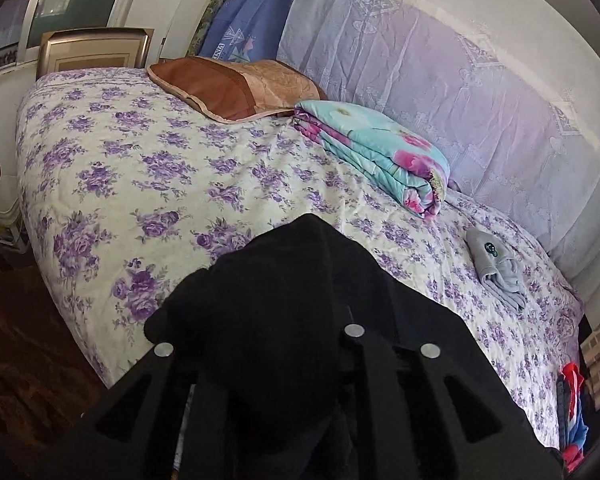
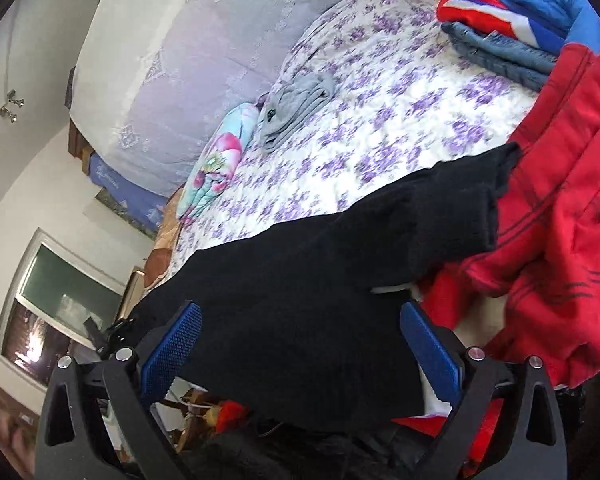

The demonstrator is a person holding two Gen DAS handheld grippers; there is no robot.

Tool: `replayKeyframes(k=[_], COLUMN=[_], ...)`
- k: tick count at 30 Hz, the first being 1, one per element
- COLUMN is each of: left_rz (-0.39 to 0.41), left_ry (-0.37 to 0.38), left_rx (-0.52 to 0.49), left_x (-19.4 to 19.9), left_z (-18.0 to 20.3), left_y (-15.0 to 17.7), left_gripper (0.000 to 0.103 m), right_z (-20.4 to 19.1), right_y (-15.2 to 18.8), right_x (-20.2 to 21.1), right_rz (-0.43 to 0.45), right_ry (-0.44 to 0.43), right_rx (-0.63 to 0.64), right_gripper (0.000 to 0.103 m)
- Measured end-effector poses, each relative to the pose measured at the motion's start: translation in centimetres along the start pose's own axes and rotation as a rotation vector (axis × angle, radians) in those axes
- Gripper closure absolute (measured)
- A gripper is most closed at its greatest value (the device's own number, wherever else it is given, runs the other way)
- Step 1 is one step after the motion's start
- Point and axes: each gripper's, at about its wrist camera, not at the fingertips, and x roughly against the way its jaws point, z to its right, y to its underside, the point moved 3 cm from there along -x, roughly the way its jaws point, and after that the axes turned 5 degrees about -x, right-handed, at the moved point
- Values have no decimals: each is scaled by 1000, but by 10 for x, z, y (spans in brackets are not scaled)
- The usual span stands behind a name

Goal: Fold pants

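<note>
Black knit pants (image 2: 300,280) seen lifted over floral purple-and-cream quilted bedspread (image 2: 400,92), cuffs trailing toward centre right of right wrist view. Right gripper (image 2: 300,344) spread wide, blue ribbed pads (image 2: 172,344) flanking cloth without pinching it. Left gripper (image 1: 268,344) draped by same black fabric at bottom centre; its grip cannot be determined. Red garment (image 2: 560,240) lying at right.

My pants (image 2: 300,272): plain black. My right gripper (image 2: 300,344) pads (image 2: 172,344): blue, textured. Bedspread (image 1: 140,168): cream, purple floral print. Pillow (image 1: 236,88): brown and tan. Folded quilt (image 1: 376,152): turquoise, pink flowers. Garment (image 2: 548,220) beside my pants: red, dark stripes.
</note>
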Motion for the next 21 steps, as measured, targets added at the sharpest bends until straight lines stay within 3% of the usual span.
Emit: replayKeyframes(k=[3,5,7,14,18,21], left_rz=[-17,-25,-28,-52,-63,-103], left_ry=[4,9,10,-14,-4,-56], left_rx=[6,11,23,23,-8,-52], left_x=[-2,0,1,-6,-18,-31], left_z=[-4,-8,-15,-27,-18,-13], left_y=[0,-2,-5,-3,-3,-1], left_gripper=[89,76,43,41,12,8], right_z=[10,20,25,26,29,32], right_y=[-7,-19,-33,-42,-52,-62], right_x=[-27,-39,-50,-67,-65,-68], right_rz=[-27,-7,-9,-26,-1,37], right_ry=[50,57,29,33,-7,-18], right_rx=[-44,-89,-144,-140,-180,-199], right_gripper=[3,4,4,4,4,3])
